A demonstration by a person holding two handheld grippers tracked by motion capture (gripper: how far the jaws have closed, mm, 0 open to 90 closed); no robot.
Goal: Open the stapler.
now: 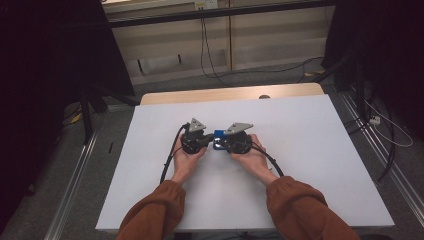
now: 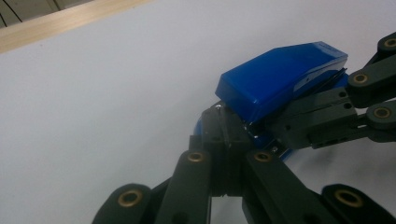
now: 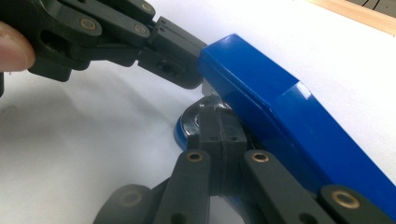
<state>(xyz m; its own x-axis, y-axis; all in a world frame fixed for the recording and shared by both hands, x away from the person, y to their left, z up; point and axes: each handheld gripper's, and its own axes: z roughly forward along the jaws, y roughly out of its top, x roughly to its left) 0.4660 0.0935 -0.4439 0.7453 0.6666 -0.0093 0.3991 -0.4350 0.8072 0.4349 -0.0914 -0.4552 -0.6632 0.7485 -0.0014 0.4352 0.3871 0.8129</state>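
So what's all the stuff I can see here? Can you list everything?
stapler: one, blue, middle of the table, between the two hand-held grippers
table: one, white top with a wooden strip along the far edge
cables: several, black, on the floor beyond and beside the table
left hand-held gripper: one, black, jaws together at the stapler's left end
right hand-held gripper: one, black, jaws together at its right end
sleeves: two, rust-brown, near edge
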